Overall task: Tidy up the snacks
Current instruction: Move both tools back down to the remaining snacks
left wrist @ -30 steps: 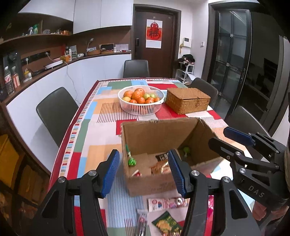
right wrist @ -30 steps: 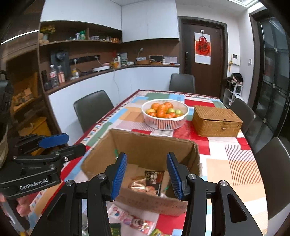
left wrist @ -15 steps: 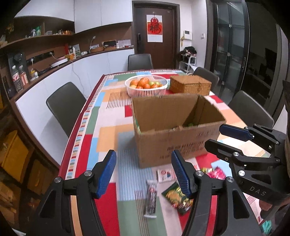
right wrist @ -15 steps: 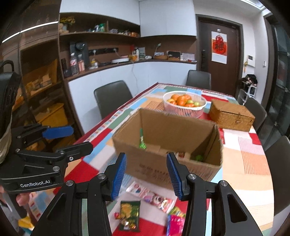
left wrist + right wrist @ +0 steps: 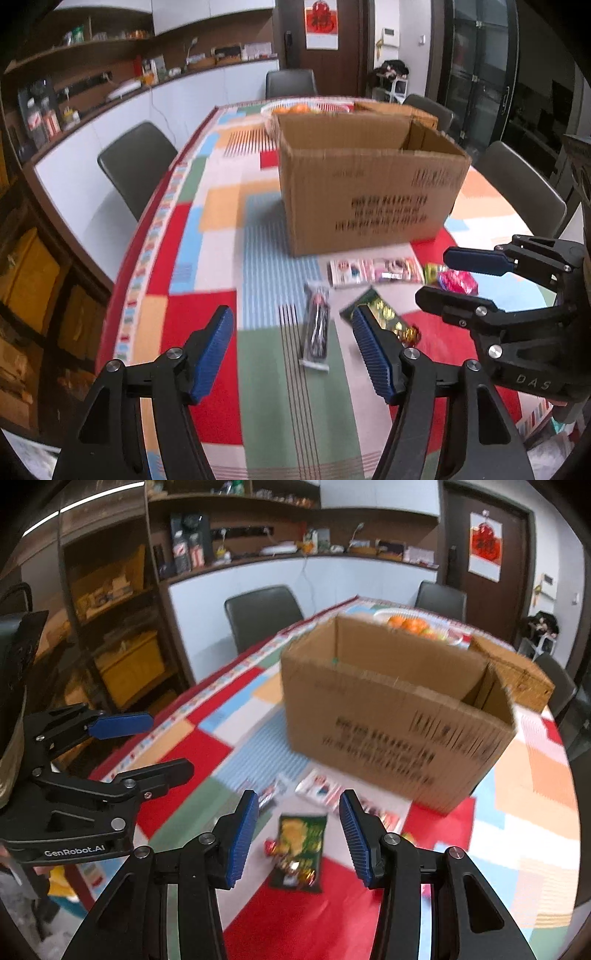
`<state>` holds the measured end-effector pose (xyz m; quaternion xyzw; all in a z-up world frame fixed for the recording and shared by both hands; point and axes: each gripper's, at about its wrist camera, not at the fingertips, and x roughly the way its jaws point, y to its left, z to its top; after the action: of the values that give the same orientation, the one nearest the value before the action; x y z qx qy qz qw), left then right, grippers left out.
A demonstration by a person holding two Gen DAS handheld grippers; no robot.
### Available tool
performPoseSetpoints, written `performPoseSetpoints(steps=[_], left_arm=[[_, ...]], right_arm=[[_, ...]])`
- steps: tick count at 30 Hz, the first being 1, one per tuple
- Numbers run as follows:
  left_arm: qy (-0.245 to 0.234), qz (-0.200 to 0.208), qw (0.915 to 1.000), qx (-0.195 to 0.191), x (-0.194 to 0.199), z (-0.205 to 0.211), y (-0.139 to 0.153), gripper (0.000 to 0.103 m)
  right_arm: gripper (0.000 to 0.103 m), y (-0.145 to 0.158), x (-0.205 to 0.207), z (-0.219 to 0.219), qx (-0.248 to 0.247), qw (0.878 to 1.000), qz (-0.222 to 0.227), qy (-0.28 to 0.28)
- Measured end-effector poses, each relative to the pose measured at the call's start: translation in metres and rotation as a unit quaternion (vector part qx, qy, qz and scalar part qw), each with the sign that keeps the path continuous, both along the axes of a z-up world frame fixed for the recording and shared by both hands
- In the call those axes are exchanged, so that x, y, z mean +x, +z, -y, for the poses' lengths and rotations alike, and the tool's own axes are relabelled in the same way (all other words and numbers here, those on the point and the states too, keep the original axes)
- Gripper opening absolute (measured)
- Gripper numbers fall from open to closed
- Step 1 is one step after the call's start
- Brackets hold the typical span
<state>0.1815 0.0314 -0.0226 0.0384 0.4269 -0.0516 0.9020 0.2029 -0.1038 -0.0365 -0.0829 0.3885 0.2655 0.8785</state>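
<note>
Loose snacks are on the tablecloth (image 5: pixel 266 406) in front of the cardboard box (image 5: pixel 369 192), none touching my tools: black stick pack (image 5: pixel 316 334), green chip bag (image 5: pixel 301 843), white-pink pack (image 5: pixel 373 271) right at the box's foot, pink wrapped sweets (image 5: pixel 456 278) beside it. So at least four pieces are left to go, assuming the box is where they go.

Box is open-topped and upright. From this low angle I only see its inner walls, so can't tell what's inside.

My left gripper (image 5: pixel 291 354) is spread, jaws have just been opening further, nothing between them; the black stick pack lies ahead in line with the gap. My right gripper (image 5: pixel 295 834) is spread and empty above the green chip bag, not touching it.

Behind the box: white fruit basket (image 5: pixel 417 622) with oranges, and a wicker box (image 5: pixel 517 675), lid closed, contents hidden.
</note>
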Motion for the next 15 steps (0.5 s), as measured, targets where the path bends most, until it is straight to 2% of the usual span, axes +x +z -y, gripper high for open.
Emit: performPoseSetpoints(steps=[6, 15], left_arm=[[0.001, -0.041, 0.9991, -0.011, -0.005, -0.003, -0.027, 0.066], [0.001, -0.082, 0.9966, -0.01, -0.004, -0.008, -0.059, 0.066]], right_arm=[[0.047, -0.027, -0.001, -0.006, -0.021, 0.999, -0.046, 0.015], [0.047, -0.058, -0.004, -0.013, -0.054, 0.995, -0.077, 0.027]])
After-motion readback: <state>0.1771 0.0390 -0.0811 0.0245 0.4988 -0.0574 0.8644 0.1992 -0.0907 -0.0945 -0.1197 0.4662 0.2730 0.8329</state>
